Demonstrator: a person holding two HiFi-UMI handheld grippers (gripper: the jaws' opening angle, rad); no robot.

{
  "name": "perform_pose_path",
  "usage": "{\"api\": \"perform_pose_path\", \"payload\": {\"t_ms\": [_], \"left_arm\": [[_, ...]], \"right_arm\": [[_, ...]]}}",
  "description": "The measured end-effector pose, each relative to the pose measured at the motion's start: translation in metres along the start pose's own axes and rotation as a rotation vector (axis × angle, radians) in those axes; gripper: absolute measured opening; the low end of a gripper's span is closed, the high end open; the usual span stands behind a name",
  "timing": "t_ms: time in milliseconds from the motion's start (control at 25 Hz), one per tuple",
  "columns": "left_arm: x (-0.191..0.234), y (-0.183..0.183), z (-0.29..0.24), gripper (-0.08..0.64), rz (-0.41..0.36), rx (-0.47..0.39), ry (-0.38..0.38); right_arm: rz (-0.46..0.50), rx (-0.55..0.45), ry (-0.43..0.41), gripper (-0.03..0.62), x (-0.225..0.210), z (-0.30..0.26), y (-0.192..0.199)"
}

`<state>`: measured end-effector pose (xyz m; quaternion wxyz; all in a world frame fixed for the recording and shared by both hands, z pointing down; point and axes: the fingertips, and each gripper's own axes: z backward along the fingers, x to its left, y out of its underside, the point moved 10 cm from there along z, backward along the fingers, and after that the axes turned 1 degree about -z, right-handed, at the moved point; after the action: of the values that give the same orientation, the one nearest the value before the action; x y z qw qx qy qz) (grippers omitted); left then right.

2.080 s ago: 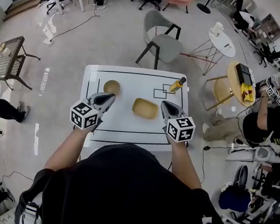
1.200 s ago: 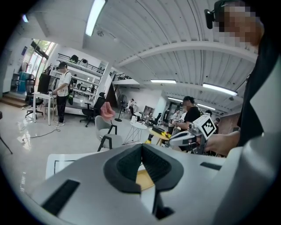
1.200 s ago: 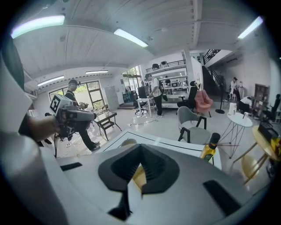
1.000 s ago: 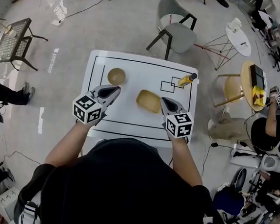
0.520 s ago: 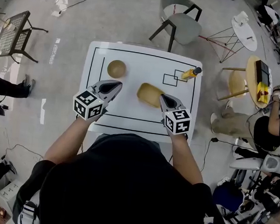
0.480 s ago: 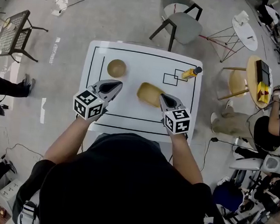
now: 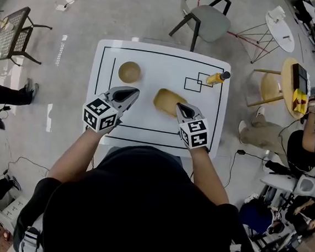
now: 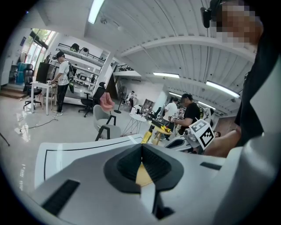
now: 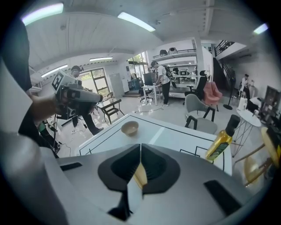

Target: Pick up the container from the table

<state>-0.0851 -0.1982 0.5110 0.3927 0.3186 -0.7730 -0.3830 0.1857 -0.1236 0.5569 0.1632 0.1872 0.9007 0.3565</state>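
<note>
The tan rectangular container (image 7: pixel 166 101) lies near the middle of the white table (image 7: pixel 158 59). My right gripper (image 7: pixel 178 105) is shut and empty, its tip over the container's near right corner. My left gripper (image 7: pixel 135 92) is also shut and empty, just left of the container, with a gap between them. In the left gripper view the shut jaws (image 8: pixel 141 145) hide all but a yellow sliver of the container (image 8: pixel 142 174). The right gripper view shows the same: shut jaws (image 9: pixel 140 145) with a tan sliver of container (image 9: pixel 140 174) behind them.
A round tan bowl (image 7: pixel 129 71) stands at the table's far left and a yellow bottle (image 7: pixel 216 77) lies at the far right beside small black squares. A grey chair (image 7: pixel 207 19) stands beyond the table. A seated person (image 7: pixel 310 148) and a round yellow side table (image 7: pixel 296 80) are at the right.
Both grippers have sunk toward the table and stayed shut. The right one has come in over the container's near right corner; the left one has drawn closer to its left side.
</note>
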Motion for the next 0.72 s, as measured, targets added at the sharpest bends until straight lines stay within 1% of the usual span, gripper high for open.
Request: {"api": "perform_pose_path", "payload": {"t_ms": [200,280,480,720], "left_arm": [[0.008,-0.002,-0.009,0.006,0.008,0.003,-0.002],[0.012,-0.001,-0.012,0.006,0.011,0.011,0.0],[0.017,0.002,-0.021,0.006,0.022,0.02,0.003],[0.021,0.007,-0.024,0.006,0.034,0.03,0.001]], "right_arm": [[0.001,0.034,-0.025,0.011,-0.003,-0.013,0.006],[-0.001,0.05,-0.031,0.046,-0.004,-0.019,0.009],[0.0,0.084,-0.046,0.052,-0.007,-0.032,0.017],[0.002,0.139,-0.081,0.078,-0.004,-0.047,0.026]]}}
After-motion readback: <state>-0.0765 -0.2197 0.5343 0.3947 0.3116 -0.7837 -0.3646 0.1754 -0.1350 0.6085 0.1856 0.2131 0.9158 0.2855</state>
